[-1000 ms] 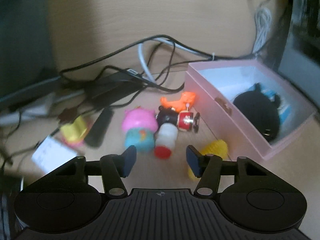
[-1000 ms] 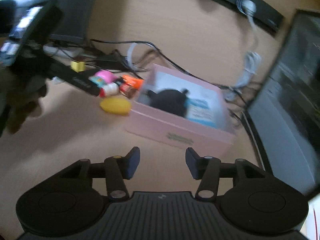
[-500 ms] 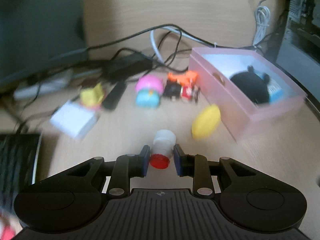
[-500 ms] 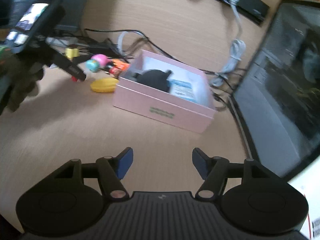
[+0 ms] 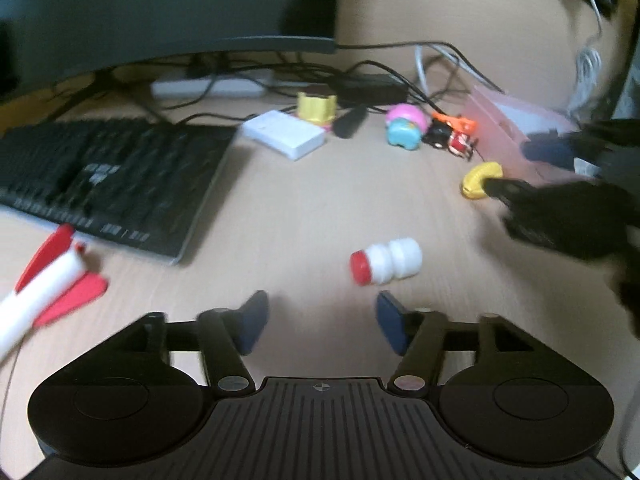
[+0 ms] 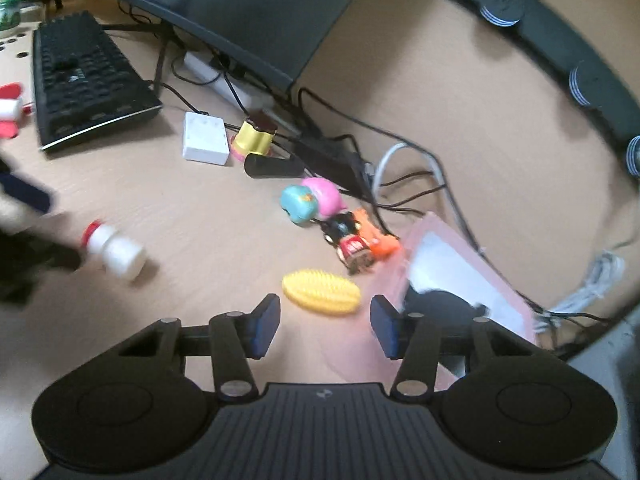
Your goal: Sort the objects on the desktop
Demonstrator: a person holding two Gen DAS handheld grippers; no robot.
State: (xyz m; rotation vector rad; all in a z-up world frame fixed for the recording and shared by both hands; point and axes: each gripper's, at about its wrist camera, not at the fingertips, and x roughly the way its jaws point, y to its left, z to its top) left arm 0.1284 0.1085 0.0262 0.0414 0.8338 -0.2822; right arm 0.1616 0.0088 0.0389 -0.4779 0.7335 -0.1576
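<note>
Now released, white bottle [image 5: 386, 266] on its side (red cap), left fingers [image 5: 256, 320] just spread, right fingers [image 6: 266, 322] narrowing, empty.

right hand-held gripper [image 6: 324, 326] open | yellow toy [image 6: 321, 293] just ahead | pink box [image 6: 464, 276] right
</note>
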